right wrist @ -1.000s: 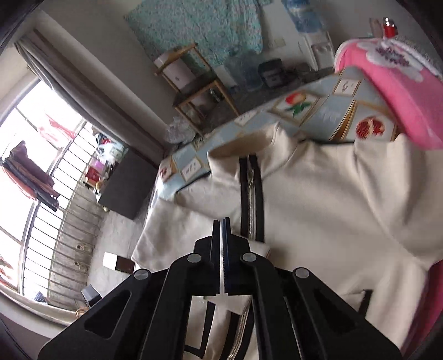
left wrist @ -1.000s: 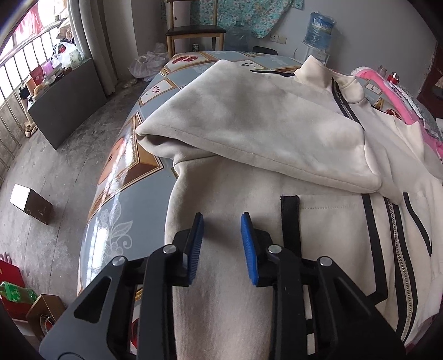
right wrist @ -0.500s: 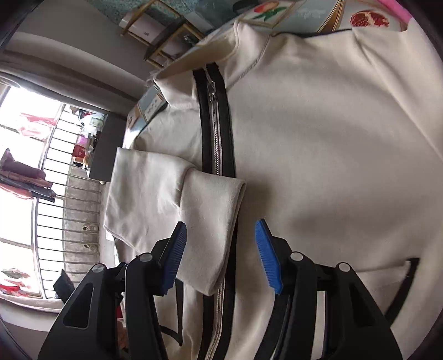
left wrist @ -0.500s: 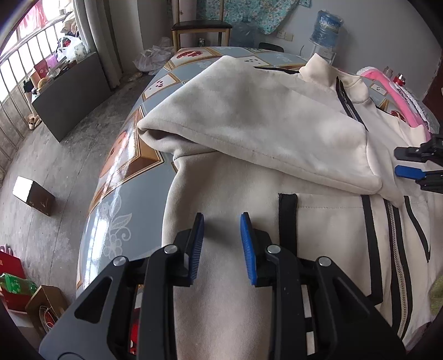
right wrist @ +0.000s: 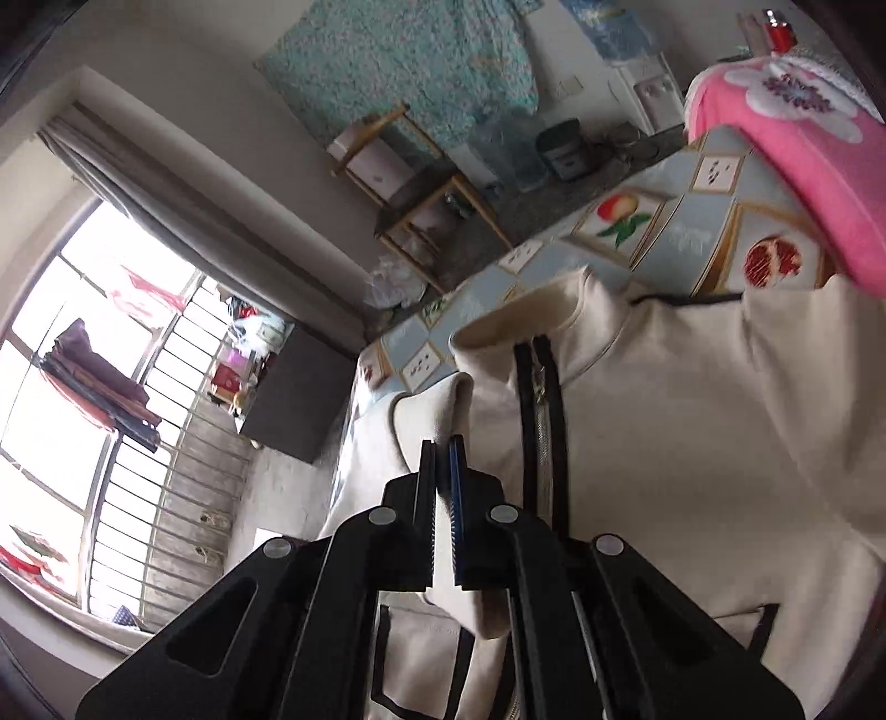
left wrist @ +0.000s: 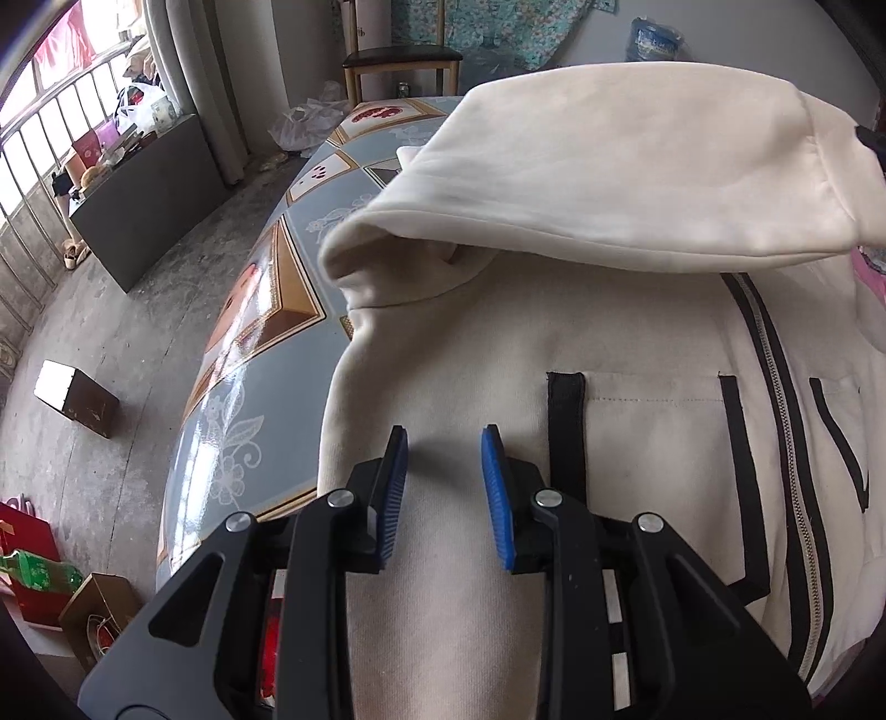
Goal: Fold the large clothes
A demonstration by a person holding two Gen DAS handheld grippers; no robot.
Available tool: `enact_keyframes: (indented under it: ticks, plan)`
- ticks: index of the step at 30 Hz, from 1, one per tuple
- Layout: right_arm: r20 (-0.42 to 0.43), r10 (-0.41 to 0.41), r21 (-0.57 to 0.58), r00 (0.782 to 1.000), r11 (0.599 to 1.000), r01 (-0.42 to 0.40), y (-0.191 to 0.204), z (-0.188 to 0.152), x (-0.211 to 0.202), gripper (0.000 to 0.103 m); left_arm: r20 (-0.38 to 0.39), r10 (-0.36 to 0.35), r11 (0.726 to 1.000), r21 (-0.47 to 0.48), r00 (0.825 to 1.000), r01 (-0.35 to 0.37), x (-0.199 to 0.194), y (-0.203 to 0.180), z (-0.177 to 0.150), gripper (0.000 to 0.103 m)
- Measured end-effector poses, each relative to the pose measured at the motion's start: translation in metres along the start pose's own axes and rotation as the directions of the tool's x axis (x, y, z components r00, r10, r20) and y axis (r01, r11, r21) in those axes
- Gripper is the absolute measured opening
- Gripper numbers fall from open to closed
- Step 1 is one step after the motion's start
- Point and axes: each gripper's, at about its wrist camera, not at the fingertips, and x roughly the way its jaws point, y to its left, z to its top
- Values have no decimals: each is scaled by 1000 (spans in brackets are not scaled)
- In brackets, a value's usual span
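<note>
A large cream zip jacket [left wrist: 637, 354] with black trim lies on the patterned table [left wrist: 260, 310]. Its sleeve [left wrist: 609, 183] is lifted and folded across the chest. My left gripper [left wrist: 443, 459] is open and empty, low over the jacket's lower front beside a black pocket strip [left wrist: 565, 426]. My right gripper [right wrist: 441, 471] is shut on the sleeve cuff [right wrist: 437, 410] and holds it up above the jacket [right wrist: 692, 432], left of the black zip [right wrist: 540, 421].
A pink garment [right wrist: 803, 144] lies at the table's far right. A wooden chair [left wrist: 398, 61] and a water bottle [left wrist: 656, 39] stand behind the table. A dark cabinet [left wrist: 149, 188] and small boxes [left wrist: 77, 396] are on the floor at left.
My right gripper has closed on the sleeve cuff and lifted it. The sleeve now rises higher across the jacket in the left wrist view. My left gripper has stayed open.
</note>
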Motion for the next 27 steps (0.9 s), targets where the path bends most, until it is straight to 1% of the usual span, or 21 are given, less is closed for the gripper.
enact_keyframes:
  ticks: [1, 2, 5, 7, 10, 12, 13, 14, 15, 16, 18, 19, 20, 21, 22, 23, 24, 26, 27]
  plan:
    - [3, -20, 19, 1000, 1000, 20, -13, 1, -6, 5, 0, 7, 1000, -3, 1000, -7, 0, 2, 0, 26]
    - [-13, -40, 48, 999, 998, 40, -28, 0, -7, 5, -1, 11, 1000, -7, 1000, -11, 0, 4, 0, 26]
    - [-107, -109, 177, 988, 976, 127, -92, -11, 4, 5, -2, 19, 1000, -19, 1000, -19, 1, 9, 3, 26]
    - [-151, -135, 239, 979, 956, 169, -125, -18, 14, 5, -6, 16, 1000, -25, 1000, -16, 2, 12, 5, 26]
    - [-204, -105, 289, 973, 943, 163, -151, -25, 25, 5, -14, 25, 999, -21, 1000, -25, 4, 10, 7, 26]
    - [-232, -109, 254, 967, 953, 168, -149, -25, 32, 10, -8, 29, 999, -15, 1000, -29, 1, 9, 7, 26]
    - [-245, -126, 213, 961, 960, 181, -144, -26, 33, 19, -4, 34, 999, -10, 999, -34, 0, 8, 8, 26]
    - [-258, -145, 170, 955, 966, 193, -139, -27, 35, 33, -4, 38, 999, -7, 999, -38, -1, 7, 8, 26]
    - [-270, -170, 128, 948, 969, 210, -134, -29, 38, 38, -5, 41, 999, -6, 999, -41, -1, 6, 8, 26]
    - [-281, -195, 99, 940, 968, 231, -129, -31, 43, 40, -6, 45, 999, -5, 999, -45, -2, 6, 7, 26]
    - [-309, -268, 27, 913, 957, 290, -124, -37, 52, 39, -4, 56, 998, 0, 998, -56, -1, 5, 8, 26]
    - [-312, -290, 4, 905, 952, 306, -127, -39, 54, 40, -4, 65, 998, 3, 998, -65, -1, 4, 8, 26]
    - [-313, -314, -23, 896, 946, 324, -126, -42, 58, 35, -6, 77, 997, 10, 997, -77, 0, 3, 7, 26]
    - [-298, -363, -68, 883, 930, 360, -123, -44, 60, 29, -9, 89, 996, 18, 996, -89, 1, 1, 6, 26]
    - [-294, -393, -101, 871, 919, 381, -120, -45, 63, 12, -13, 106, 994, 27, 994, -106, 4, -1, 5, 26]
    - [-299, -375, -104, 877, 927, 360, -118, -43, 64, 6, -5, 115, 993, 30, 993, -115, 5, -2, 3, 27]
    - [-302, -327, -84, 895, 945, 317, -112, -39, 60, 5, -1, 122, 992, 30, 993, -122, 4, -2, 2, 27]
    - [-232, -276, -84, 933, 961, 263, -91, -24, 40, 5, 3, 135, 990, 29, 991, -135, 4, -3, 3, 28]
    - [-183, -211, -73, 960, 977, 201, -77, -11, 21, 5, 2, 136, 990, 26, 991, -136, 4, -3, 3, 28]
